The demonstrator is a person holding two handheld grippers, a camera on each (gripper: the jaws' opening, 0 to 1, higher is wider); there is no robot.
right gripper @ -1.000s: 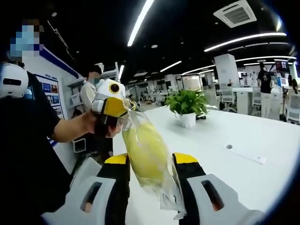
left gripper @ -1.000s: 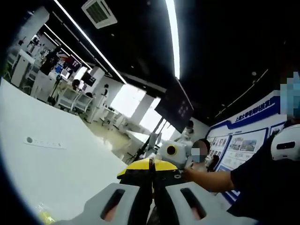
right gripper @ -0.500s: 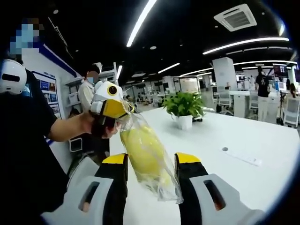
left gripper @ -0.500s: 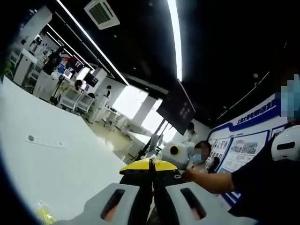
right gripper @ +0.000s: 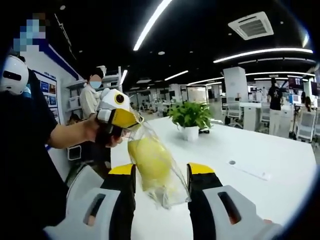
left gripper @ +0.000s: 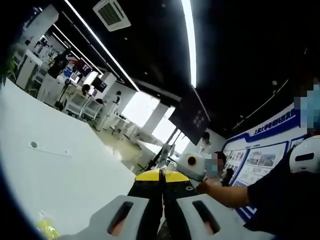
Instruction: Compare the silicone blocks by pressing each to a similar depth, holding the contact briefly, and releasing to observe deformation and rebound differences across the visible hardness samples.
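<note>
Above a long white table (right gripper: 280,165) in an open-plan office, a person holds a two-jaw tool in each hand. Seen in the right gripper view, the left gripper (right gripper: 131,120), its yellow-tipped jaws closed together, pinches the top edge of a clear plastic bag (right gripper: 159,167) that hangs tilted over the table with a yellow silicone block (right gripper: 149,161) inside. The right gripper (right gripper: 160,172) is raised with its jaws spread wide, one on either side of the bag's lower half; whether the pads touch the plastic cannot be told. A potted plant (right gripper: 190,119) stands on the table beyond the bag, and a flat white strip (right gripper: 249,171) lies on the tabletop well to the plant's right. From the left gripper view, that gripper's (left gripper: 160,174) yellow tips meet with no gap, and the person's hand (left gripper: 207,186) shows just past them.
</note>
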